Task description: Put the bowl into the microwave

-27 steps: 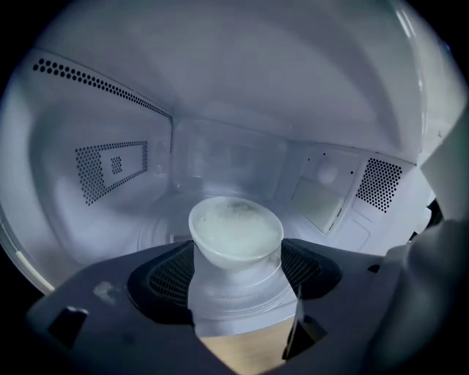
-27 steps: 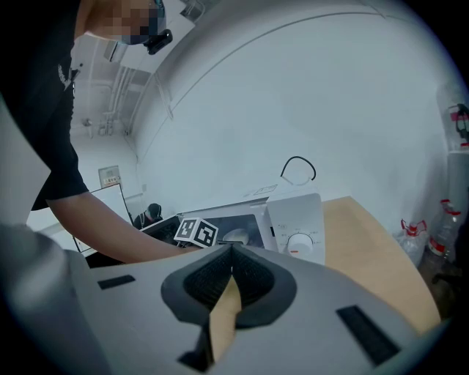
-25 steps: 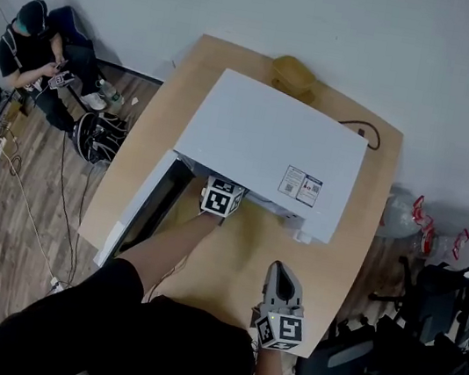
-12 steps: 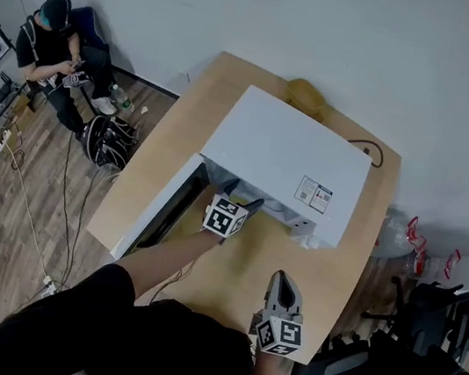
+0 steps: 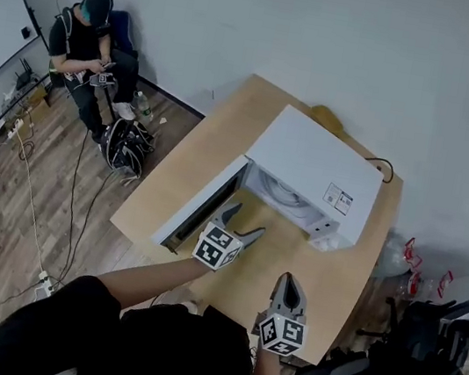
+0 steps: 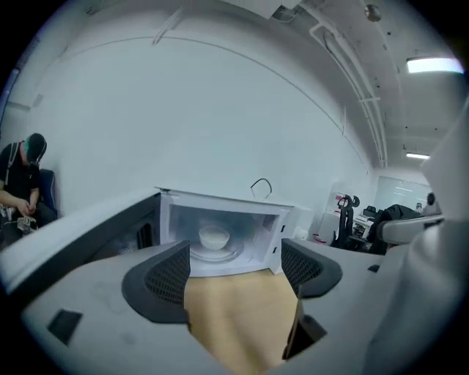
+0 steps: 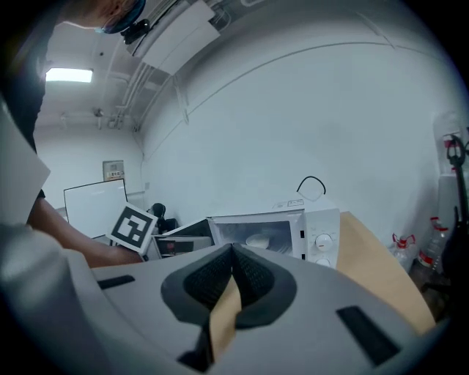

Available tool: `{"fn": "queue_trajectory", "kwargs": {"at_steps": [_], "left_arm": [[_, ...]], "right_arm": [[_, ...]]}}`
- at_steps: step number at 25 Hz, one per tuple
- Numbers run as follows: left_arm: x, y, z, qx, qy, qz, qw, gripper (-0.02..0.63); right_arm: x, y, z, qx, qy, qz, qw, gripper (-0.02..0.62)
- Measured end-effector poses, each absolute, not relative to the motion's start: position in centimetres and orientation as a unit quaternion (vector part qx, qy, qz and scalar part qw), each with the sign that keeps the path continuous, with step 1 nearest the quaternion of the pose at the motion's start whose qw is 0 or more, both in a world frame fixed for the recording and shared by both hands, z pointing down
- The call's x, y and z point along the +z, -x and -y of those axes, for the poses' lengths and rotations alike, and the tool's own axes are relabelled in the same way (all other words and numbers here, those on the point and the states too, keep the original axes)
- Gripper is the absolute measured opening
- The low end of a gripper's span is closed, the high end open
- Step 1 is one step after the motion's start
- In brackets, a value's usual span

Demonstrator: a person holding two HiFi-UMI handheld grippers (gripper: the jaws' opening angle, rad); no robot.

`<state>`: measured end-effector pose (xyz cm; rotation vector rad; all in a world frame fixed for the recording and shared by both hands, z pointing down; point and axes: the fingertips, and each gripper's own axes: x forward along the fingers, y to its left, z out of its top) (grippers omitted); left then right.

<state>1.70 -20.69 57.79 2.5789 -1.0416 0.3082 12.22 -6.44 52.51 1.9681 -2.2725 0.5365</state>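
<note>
The white bowl (image 6: 215, 236) sits on the turntable inside the white microwave (image 5: 317, 165), whose door (image 5: 198, 205) hangs open to the left. The same bowl (image 7: 258, 240) shows in the right gripper view. My left gripper (image 5: 242, 224) is open and empty, hovering over the table in front of the microwave's opening, clear of it. My right gripper (image 5: 288, 283) is shut with nothing in it, held near the table's front edge, to the right of the left one.
The microwave stands on a wooden table (image 5: 201, 163). A yellow object (image 5: 327, 115) lies behind the microwave, and a black cable (image 5: 387, 167) at its right. A seated person (image 5: 94, 43) is at far left beside a bag (image 5: 125, 145). Chairs (image 5: 421, 347) stand at right.
My left gripper has come back out of the microwave cavity toward me, open and empty; the bowl stays inside. The head view has pulled back. The right gripper has barely moved.
</note>
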Motion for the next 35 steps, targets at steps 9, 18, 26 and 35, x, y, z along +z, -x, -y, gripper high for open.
{"fn": "queue_trajectory", "kwargs": {"at_steps": [9, 18, 26, 35], "left_arm": [[51.2, 5.0, 8.8, -0.006, -0.921, 0.333, 0.200, 0.368], [44.6, 9.1, 0.4, -0.128, -0.922, 0.290, 0.221, 0.356], [45.0, 10.9, -4.4, -0.087, -0.905, 0.348, 0.230, 0.028], [41.9, 6.0, -14.2, -0.034, -0.922, 0.357, 0.143, 0.012]], "right_arm": [[50.6, -8.4, -0.6, 0.160, -0.677, 0.717, 0.040, 0.060], [48.3, -5.7, -6.4, 0.143, -0.681, 0.716, 0.061, 0.060], [44.6, -2.6, -9.6, 0.083, -0.638, 0.762, 0.070, 0.060], [41.1, -5.5, -17.8, 0.075, -0.627, 0.774, 0.050, 0.060]]}}
